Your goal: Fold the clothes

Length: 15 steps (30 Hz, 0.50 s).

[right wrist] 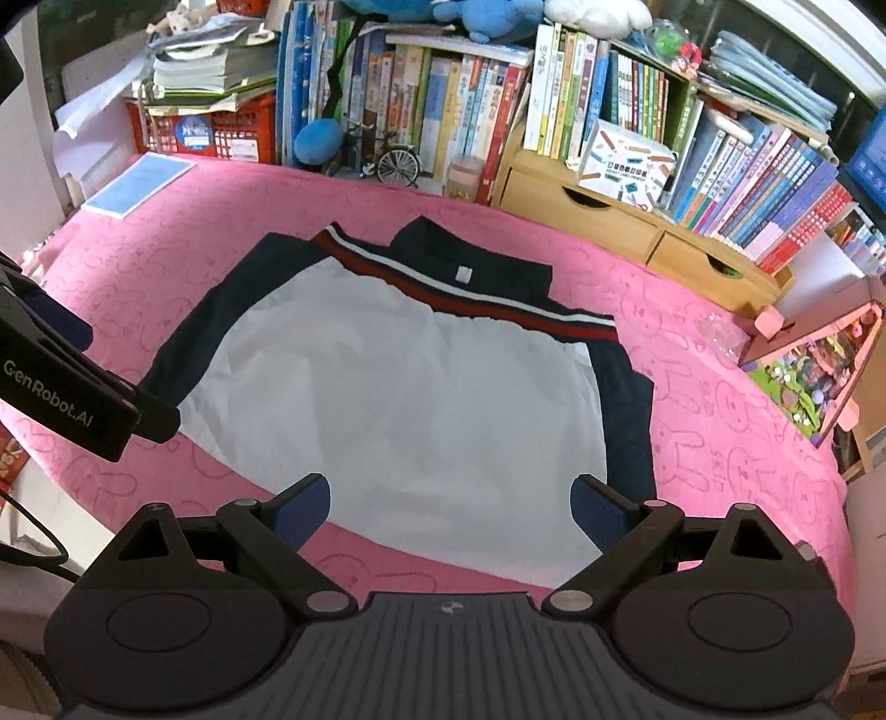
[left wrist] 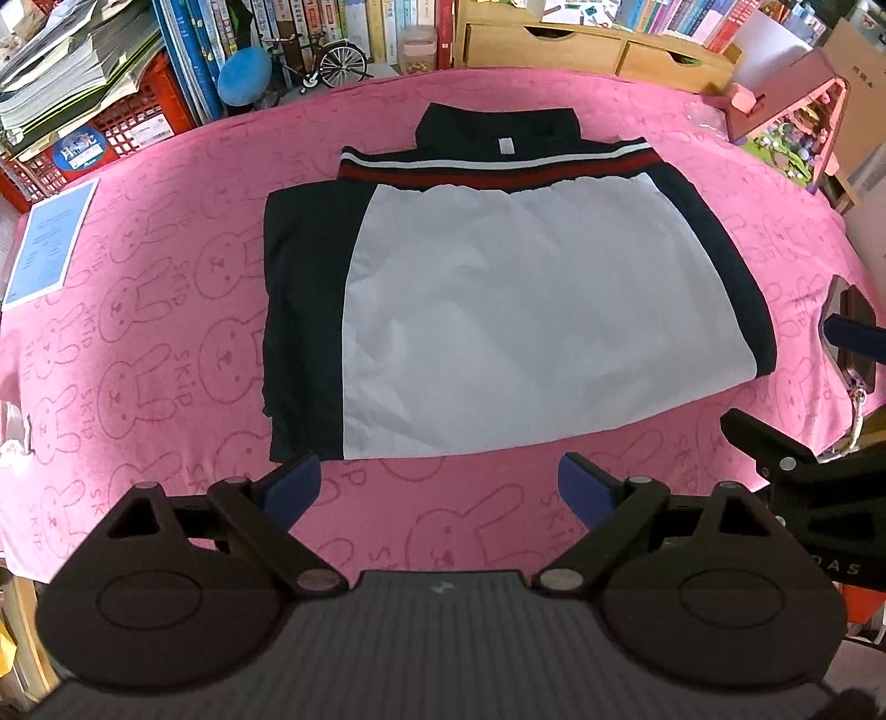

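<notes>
One jacket (left wrist: 498,310) lay on one pink cloth (left wrist: 166,332). Two grippers hung over the near edge, the left (left wrist: 440,487) and the right (right wrist: 449,507). One blue sheet (left wrist: 50,246) lay far left. By the far books stood one toy bicycle (left wrist: 338,58), one red crate (right wrist: 221,130) and two wooden drawers (right wrist: 626,221).

Left wrist view: low at near edge, facing far toward the bookshelf (left wrist: 354,33). Right wrist view: likewise, angled from the right. Both share the folded garment (left wrist: 498,310) on the pink cloth (left wrist: 166,332).
</notes>
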### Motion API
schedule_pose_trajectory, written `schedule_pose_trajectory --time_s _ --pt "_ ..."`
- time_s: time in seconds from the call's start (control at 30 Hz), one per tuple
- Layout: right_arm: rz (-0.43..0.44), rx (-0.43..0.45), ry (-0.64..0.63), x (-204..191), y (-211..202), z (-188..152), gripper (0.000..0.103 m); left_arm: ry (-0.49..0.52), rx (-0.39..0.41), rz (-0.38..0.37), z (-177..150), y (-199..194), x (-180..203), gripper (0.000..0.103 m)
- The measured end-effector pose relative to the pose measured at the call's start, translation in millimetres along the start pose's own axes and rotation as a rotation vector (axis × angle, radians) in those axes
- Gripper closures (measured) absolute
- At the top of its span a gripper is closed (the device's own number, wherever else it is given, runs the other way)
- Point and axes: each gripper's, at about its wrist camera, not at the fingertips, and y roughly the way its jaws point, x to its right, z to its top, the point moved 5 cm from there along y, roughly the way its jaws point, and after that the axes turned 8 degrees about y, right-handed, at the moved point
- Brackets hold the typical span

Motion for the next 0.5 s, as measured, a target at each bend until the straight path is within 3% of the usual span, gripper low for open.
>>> schedule_pose_trajectory --time_s 0.5 --pt "-0.011 -0.021 0.017 -4.6 -1.4 -2.8 0.008 0.002 -0.013 -0.009 -3.6 1.8 -0.1 0.009"
